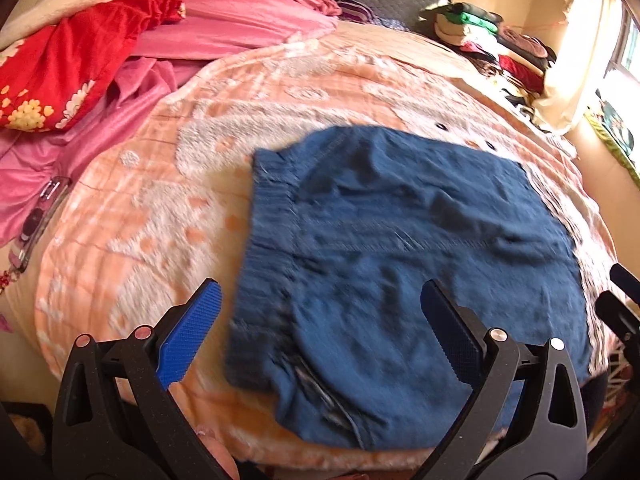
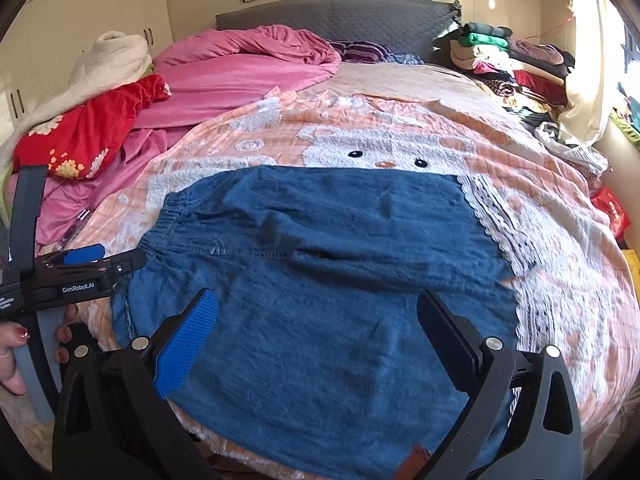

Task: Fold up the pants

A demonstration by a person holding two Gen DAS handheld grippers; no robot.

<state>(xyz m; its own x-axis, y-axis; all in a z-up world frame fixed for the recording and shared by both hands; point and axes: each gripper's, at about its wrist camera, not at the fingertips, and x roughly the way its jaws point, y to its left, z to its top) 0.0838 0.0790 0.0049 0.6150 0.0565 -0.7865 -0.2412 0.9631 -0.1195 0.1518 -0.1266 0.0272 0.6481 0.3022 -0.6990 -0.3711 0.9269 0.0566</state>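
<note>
Far left, right-wrist view: cream blanket [image 2: 116, 60] heaped over red floral quilt [image 2: 86, 132], with pink duvet [image 2: 248, 68] spreading from there toward the grey headboard [image 2: 340, 20]. Below these, a clear case [image 1: 38, 224] lying at the edge of the pink fabric — contents too blurred to name. Lower left: hand [image 2: 12, 360] with red nails gripping the handle of the left gripper [image 2: 86, 258], held level beside the waistband end of the pants [image 2: 320, 288]; fingers wide apart in its own view [image 1: 320, 320], nothing between them.

Centre: pants folded into a compact blue block, flat on the peach cat-print blanket [image 2: 380, 120], elastic waistband to the left, a seam running across the middle, a lace-trimmed edge showing along the right side. Cat face printed just beyond the far edge of the pants.

Lower centre: right gripper [image 2: 318, 328] poised over the near half of the pants, blue pads spread, clamped on nothing; contact with the cloth not certain from this angle.

Right: stack of folded clothes [image 2: 504, 60] against the headboard corner — sunlit curtain [image 2: 584, 80] and window beyond. Red bag [image 2: 610, 210] at the far right edge of the bed.
</note>
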